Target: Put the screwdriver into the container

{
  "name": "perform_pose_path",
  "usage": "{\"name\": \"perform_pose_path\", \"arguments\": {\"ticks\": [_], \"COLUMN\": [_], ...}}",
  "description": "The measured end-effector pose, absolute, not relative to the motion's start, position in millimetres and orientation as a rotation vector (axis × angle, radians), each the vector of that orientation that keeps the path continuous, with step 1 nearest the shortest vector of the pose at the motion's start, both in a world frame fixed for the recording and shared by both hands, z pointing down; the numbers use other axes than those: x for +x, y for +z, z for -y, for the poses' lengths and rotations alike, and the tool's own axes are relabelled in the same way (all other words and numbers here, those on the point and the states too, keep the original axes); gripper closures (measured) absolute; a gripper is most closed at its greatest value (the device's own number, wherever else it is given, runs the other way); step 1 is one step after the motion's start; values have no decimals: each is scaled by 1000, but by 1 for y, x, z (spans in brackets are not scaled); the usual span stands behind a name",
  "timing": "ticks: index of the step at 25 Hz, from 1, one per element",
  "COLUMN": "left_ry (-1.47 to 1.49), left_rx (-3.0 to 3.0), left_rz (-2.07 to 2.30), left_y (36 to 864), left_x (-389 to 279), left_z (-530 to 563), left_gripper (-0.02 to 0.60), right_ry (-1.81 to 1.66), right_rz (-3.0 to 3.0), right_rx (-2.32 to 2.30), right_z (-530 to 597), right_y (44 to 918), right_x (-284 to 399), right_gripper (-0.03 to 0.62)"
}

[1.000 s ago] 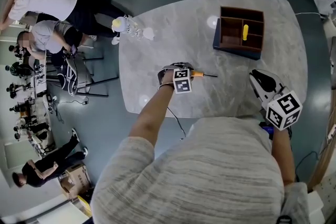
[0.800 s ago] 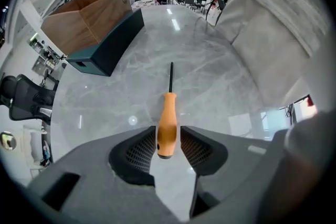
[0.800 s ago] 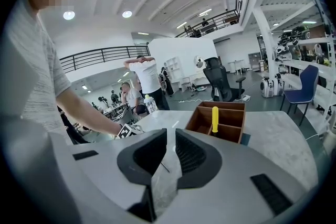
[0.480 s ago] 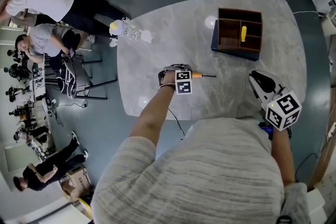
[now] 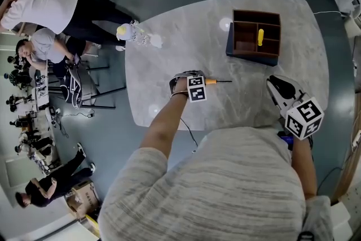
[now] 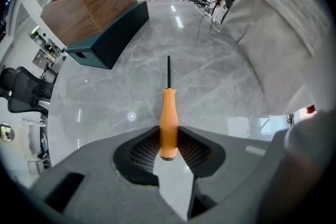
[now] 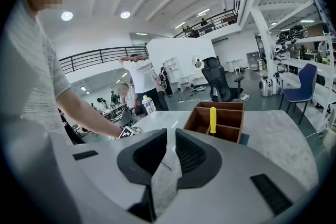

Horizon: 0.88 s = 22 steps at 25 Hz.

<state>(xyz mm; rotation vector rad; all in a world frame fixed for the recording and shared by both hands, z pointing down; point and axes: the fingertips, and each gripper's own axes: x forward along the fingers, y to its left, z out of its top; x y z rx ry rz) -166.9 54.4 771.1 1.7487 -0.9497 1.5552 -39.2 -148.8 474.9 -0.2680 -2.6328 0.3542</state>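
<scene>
The screwdriver (image 5: pixel 217 81), with an orange handle and a thin dark shaft, lies on the grey marble table (image 5: pixel 186 25). My left gripper (image 5: pixel 205 80) is at its handle end. In the left gripper view the jaws are closing, and both pads touch the orange handle (image 6: pixel 168 118). The shaft points away across the table. The wooden compartment container (image 5: pixel 256 12) stands at the far right on a dark base, with a yellow-handled tool (image 5: pixel 260 36) in one compartment. My right gripper (image 5: pixel 273 83) hovers near the table's front right edge with its jaws nearly together and nothing between them (image 7: pixel 171 136).
A small bottle (image 5: pixel 131 33) stands at the table's far left corner. Several people and chairs are on the floor to the left. In the left gripper view the container (image 6: pixel 100 13) is ahead and to the left of the screwdriver's tip.
Nothing on the table has visibly moved. The left gripper stays at the screwdriver's handle and the right gripper holds its place.
</scene>
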Motion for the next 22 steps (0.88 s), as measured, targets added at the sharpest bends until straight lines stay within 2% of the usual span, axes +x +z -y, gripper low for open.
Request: {"name": "perform_pose_path", "arguments": {"ticks": [14,22], "left_ry": [1408,1215], "left_rx": [1822,1864], "left_rz": [1170,1361], "left_y": [736,695], "left_x": [-151,-131], "left_z": [-20,20], "left_gripper": [466,465], "right_ry": [342,339], "right_rz": [2635,2636], "right_rx": [-301,-336], "right_z": [150,154], "right_y": [471,471], "right_x": [-41,-38], "right_gripper": [580,579]}}
